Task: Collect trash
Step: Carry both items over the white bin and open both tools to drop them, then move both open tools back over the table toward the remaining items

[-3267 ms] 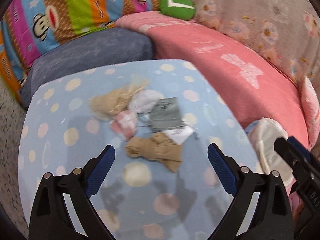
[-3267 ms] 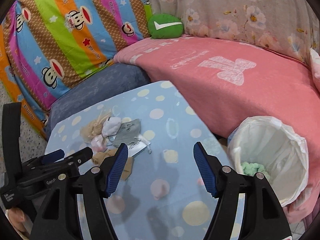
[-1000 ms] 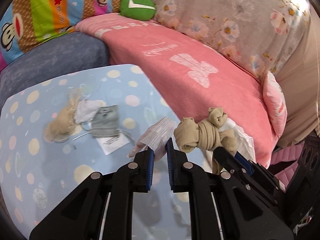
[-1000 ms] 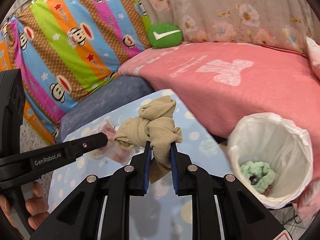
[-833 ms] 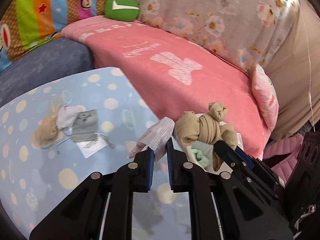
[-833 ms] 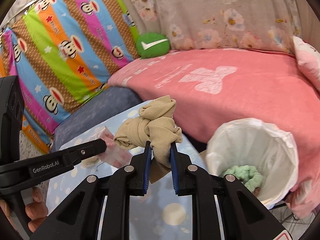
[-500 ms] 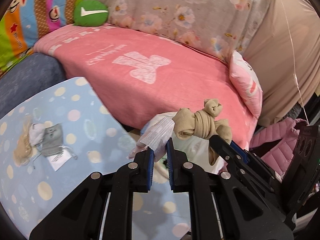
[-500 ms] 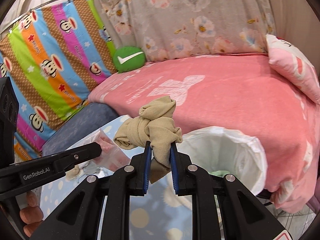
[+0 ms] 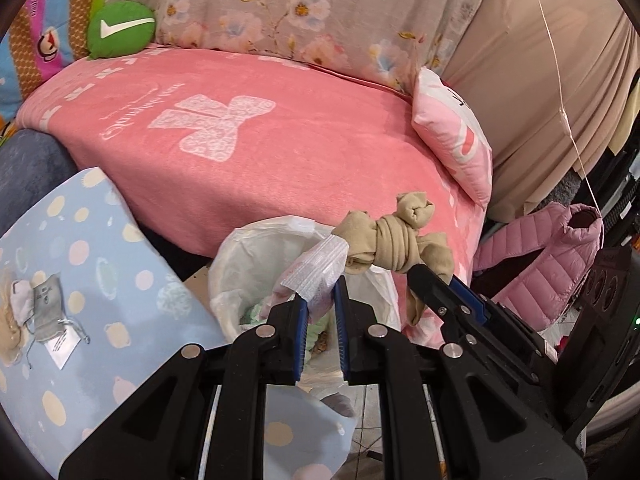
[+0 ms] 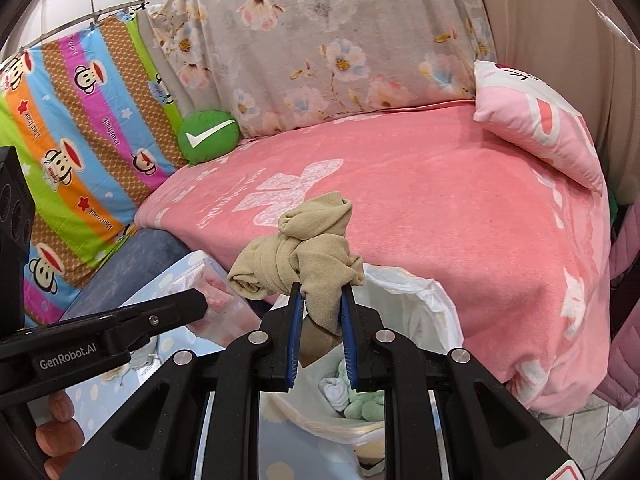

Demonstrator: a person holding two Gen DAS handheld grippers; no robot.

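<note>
Setting: pink bedspread (image 9: 280,152) behind a white-lined trash bin (image 9: 256,264), the landmark.
Left gripper (image 9: 320,300): directly above the bin mouth, jaws easing apart, a crinkly pink-and-white wrapper (image 9: 316,268) between them.
Right gripper (image 10: 320,308): just above the bin's near rim, clamped on a knotted tan stocking (image 10: 296,260).
Handling: both look light and limp; best pinched by a bunched fold.
Remaining: more scraps (image 9: 36,312) on the dotted blue table (image 9: 132,320), left of the bin.

Knotted tan cloth (image 10: 304,256) above lined bin (image 10: 416,304)
</note>
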